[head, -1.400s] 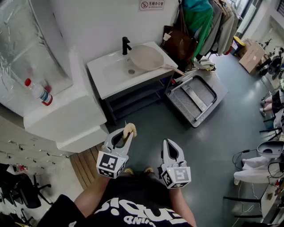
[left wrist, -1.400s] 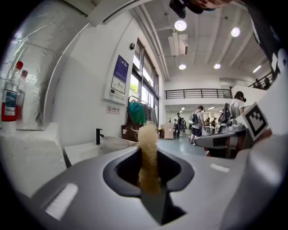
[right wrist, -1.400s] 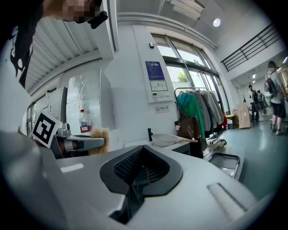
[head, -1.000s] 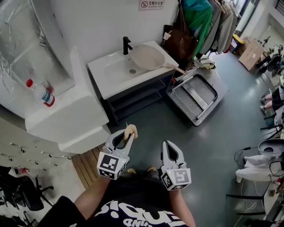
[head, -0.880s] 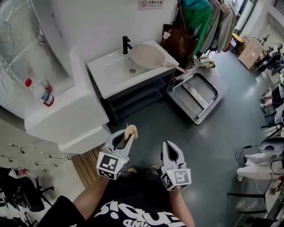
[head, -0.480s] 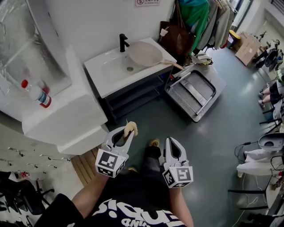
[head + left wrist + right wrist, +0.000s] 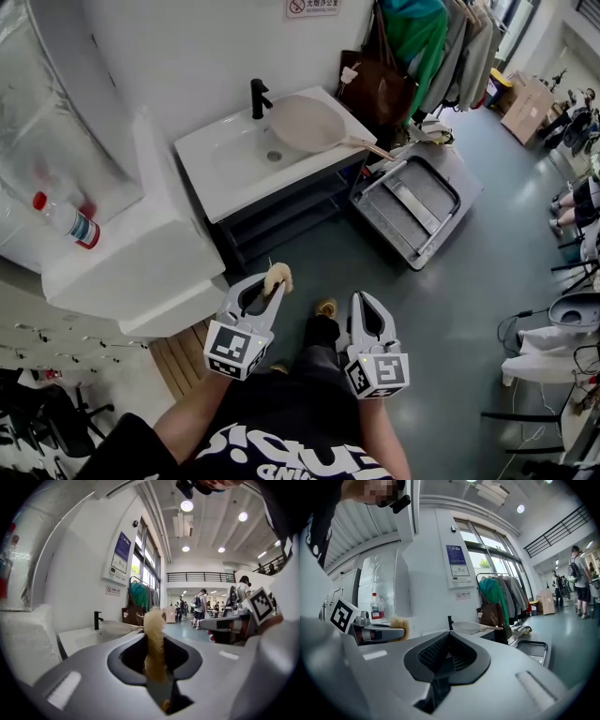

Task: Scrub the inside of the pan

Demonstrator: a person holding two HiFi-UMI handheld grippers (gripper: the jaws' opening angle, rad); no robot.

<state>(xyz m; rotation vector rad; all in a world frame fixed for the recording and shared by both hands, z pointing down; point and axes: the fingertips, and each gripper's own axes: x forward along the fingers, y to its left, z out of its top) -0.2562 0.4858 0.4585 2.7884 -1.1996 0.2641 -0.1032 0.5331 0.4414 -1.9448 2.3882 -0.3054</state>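
A pale round pan [image 7: 307, 122] lies tilted on the right rim of the white sink [image 7: 234, 173], its wooden handle sticking out to the right; it also shows as a flat pan [image 7: 472, 627] in the right gripper view. My left gripper [image 7: 273, 282] is held in front of me, well short of the sink, shut on a tan fibrous scrubber [image 7: 275, 276]. In the left gripper view the scrubber [image 7: 153, 641] stands up between the closed jaws. My right gripper [image 7: 364, 303] is beside it, shut and empty [image 7: 449, 638].
A black faucet [image 7: 256, 97] stands at the sink's back. A metal platform cart [image 7: 412, 202] sits right of the sink, with a brown bag [image 7: 375, 86] and hanging clothes [image 7: 427, 37] behind. A red-capped bottle [image 7: 64, 220] rests on the white block at left. Wooden slats [image 7: 178, 349] lie by my feet.
The person has taken a step toward the sink, one foot now forward between the grippers. Both grippers moved along with the body; their jaws stayed as they were.
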